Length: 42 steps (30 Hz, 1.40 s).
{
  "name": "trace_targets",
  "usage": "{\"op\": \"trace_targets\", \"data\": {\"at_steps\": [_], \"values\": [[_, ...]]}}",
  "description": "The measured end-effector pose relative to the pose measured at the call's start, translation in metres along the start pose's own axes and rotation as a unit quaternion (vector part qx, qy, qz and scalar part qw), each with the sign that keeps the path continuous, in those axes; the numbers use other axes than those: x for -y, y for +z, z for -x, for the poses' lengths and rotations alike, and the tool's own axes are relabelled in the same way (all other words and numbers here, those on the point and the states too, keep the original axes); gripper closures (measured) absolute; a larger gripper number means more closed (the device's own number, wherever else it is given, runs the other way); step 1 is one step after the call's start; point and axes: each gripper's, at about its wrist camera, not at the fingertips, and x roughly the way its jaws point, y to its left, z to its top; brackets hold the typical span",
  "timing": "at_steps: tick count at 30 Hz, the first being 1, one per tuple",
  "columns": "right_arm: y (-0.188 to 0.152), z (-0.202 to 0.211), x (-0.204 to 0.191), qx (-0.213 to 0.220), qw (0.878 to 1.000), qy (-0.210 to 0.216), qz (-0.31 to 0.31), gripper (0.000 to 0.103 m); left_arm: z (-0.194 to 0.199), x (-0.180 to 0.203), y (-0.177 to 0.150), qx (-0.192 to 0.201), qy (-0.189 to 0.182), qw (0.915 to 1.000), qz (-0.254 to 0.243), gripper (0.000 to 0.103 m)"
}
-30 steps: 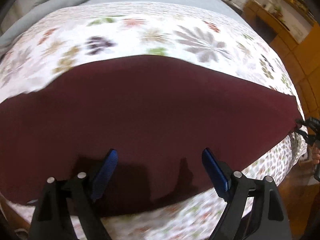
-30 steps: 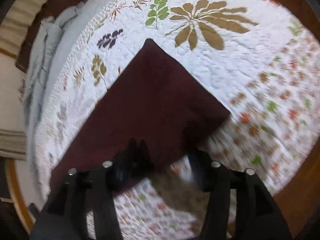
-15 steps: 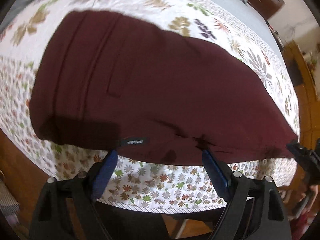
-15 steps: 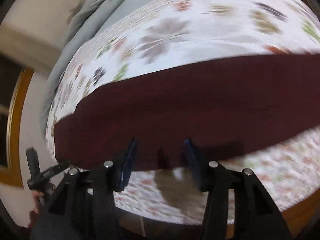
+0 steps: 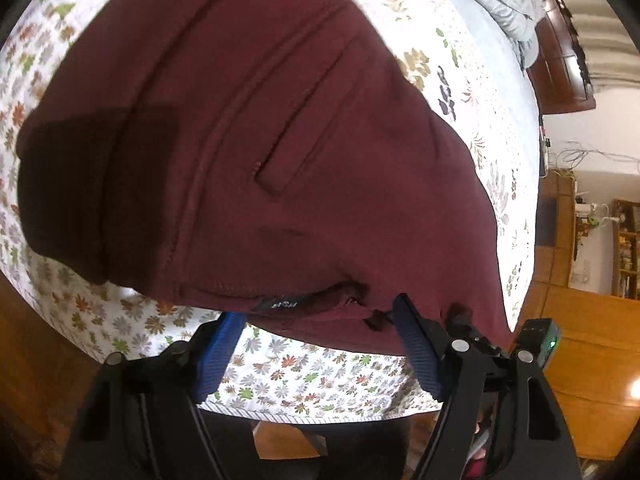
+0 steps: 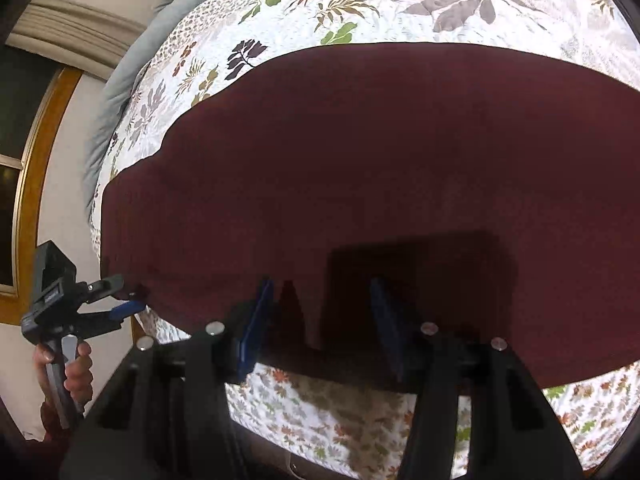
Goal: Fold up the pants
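Dark red pants point(image 5: 280, 140) lie flat on a floral quilt point(image 5: 300, 380), with the waistband and its black label point(image 5: 280, 305) at the near edge. My left gripper point(image 5: 318, 312) straddles that waist edge. Its jaws are closing, and the blue pads do not press the cloth. In the right wrist view it point(image 6: 128, 296) sits at the left corner of the pants point(image 6: 400, 180), held by a hand point(image 6: 76, 368). My right gripper point(image 6: 320, 286) stands open over the pants' near edge, its fingers apart above the flat cloth.
A grey blanket point(image 5: 500, 0) is bunched along the bed's far side point(image 6: 132, 60). Wooden floor point(image 5: 580, 360) and dark wood furniture point(image 5: 560, 60) lie beyond the quilt's edge. A black housing with a green light point(image 5: 540, 340) shows behind my left gripper's right finger.
Both views have rolled and swung along the pants. The left gripper reached the waistband edge and its fingers stand closer together. The right gripper moved over the near edge of the pants.
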Motion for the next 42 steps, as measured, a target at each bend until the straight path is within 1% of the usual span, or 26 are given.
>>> {"op": "trace_targets", "data": {"at_steps": [4, 6, 7, 8, 9, 11, 14, 18, 19, 20, 22, 23, 24, 25, 27, 28, 29, 30, 32, 33, 34, 36, 38, 39, 40, 42], "values": [[-0.002, -0.001, -0.002, 0.001, 1.000, 0.000, 0.013, 0.047, 0.000, -0.010, 0.004, 0.003, -0.023, 0.9991, 0.036, 0.028], [-0.003, 0.000, -0.003, 0.001, 1.000, -0.004, 0.021, 0.047, 0.001, -0.012, 0.005, 0.008, -0.030, 0.9982, 0.051, 0.031], [-0.003, 0.000, -0.004, 0.000, 1.000, -0.005, 0.023, 0.047, 0.002, -0.013, 0.005, 0.013, -0.021, 0.9981, 0.057, 0.046], [-0.003, -0.001, -0.005, 0.000, 1.000, -0.004, 0.022, 0.047, 0.002, -0.016, 0.007, 0.015, -0.008, 0.9979, 0.062, 0.057], [-0.002, -0.002, -0.005, 0.000, 1.000, -0.002, 0.020, 0.046, 0.002, -0.021, 0.007, 0.014, -0.007, 0.9973, 0.072, 0.061], [-0.004, 0.000, -0.002, 0.001, 1.000, 0.005, 0.014, 0.045, 0.005, -0.026, 0.005, 0.017, -0.004, 0.9966, 0.081, 0.075], [-0.002, 0.000, -0.004, 0.000, 1.000, 0.006, 0.016, 0.045, 0.015, -0.024, -0.004, 0.027, 0.000, 0.9974, 0.067, 0.082], [-0.003, 0.005, -0.009, -0.007, 1.000, 0.011, 0.025, 0.043, 0.036, -0.015, -0.011, 0.036, 0.004, 0.9988, 0.034, 0.085], [-0.004, 0.006, -0.012, -0.009, 0.999, 0.014, 0.030, 0.042, 0.040, -0.009, -0.012, 0.037, 0.005, 0.9990, 0.025, 0.085], [-0.005, 0.006, -0.014, -0.011, 0.999, 0.012, 0.037, 0.042, 0.045, -0.004, -0.012, 0.040, 0.014, 0.9991, 0.005, 0.085], [-0.006, 0.001, -0.015, -0.018, 0.999, 0.003, 0.044, 0.041, 0.044, -0.005, -0.005, 0.038, 0.034, 0.9987, -0.008, 0.085], [-0.006, -0.002, -0.014, -0.019, 0.999, 0.001, 0.042, 0.041, 0.036, -0.007, 0.000, 0.026, 0.040, 0.9988, -0.002, 0.085], [-0.005, -0.003, -0.014, -0.020, 0.999, 0.000, 0.038, 0.041, 0.025, -0.016, 0.002, 0.007, 0.046, 0.9988, 0.016, 0.085], [-0.005, -0.004, -0.014, -0.021, 0.999, 0.000, 0.035, 0.041, 0.017, -0.022, 0.002, -0.001, 0.050, 0.9985, 0.023, 0.084], [-0.003, -0.001, -0.013, -0.022, 0.999, 0.007, 0.032, 0.041, 0.012, -0.020, 0.002, 0.002, 0.064, 0.9980, 0.004, 0.083], [-0.003, 0.002, -0.012, -0.021, 0.999, 0.012, 0.031, 0.041, 0.015, -0.016, 0.001, 0.007, 0.065, 0.9979, -0.001, 0.082], [-0.002, 0.005, -0.009, -0.017, 0.999, 0.018, 0.027, 0.041, 0.018, -0.011, 0.000, 0.013, 0.066, 0.9977, -0.007, 0.075], [-0.001, 0.009, -0.007, -0.010, 0.999, 0.022, 0.023, 0.041, 0.024, -0.003, -0.002, 0.018, 0.079, 0.9965, -0.019, 0.071], [0.000, 0.017, -0.004, 0.002, 1.000, 0.023, 0.015, 0.041, 0.036, 0.013, -0.007, 0.027, 0.120, 0.9920, -0.028, 0.066], [0.000, 0.020, -0.002, 0.007, 1.000, 0.021, 0.013, 0.040, 0.047, 0.026, -0.012, 0.044, 0.138, 0.9884, -0.046, 0.064], [0.000, 0.022, -0.001, 0.010, 1.000, 0.019, 0.013, 0.039, 0.055, 0.035, -0.017, 0.060, 0.144, 0.9856, -0.064, 0.060], [0.000, 0.025, -0.002, 0.017, 1.000, 0.007, 0.020, 0.039, 0.070, 0.064, -0.030, 0.097, 0.148, 0.9784, -0.107, 0.054], [0.000, 0.025, -0.006, 0.023, 0.999, -0.001, 0.030, 0.039, 0.073, 0.091, -0.037, 0.115, 0.130, 0.9743, -0.143, 0.044], [0.000, 0.025, -0.006, 0.024, 0.999, 0.000, 0.032, 0.039, 0.066, 0.110, -0.041, 0.127, 0.117, 0.9698, -0.172, 0.040], [0.000, 0.024, -0.007, 0.026, 0.999, -0.001, 0.031, 0.039, 0.058, 0.123, -0.042, 0.135, 0.118, 0.9641, -0.196, 0.037], [0.000, 0.025, -0.006, 0.031, 0.999, -0.019, 0.030, 0.040, 0.027, 0.149, -0.038, 0.154, 0.137, 0.9467, -0.247, 0.036]]}}
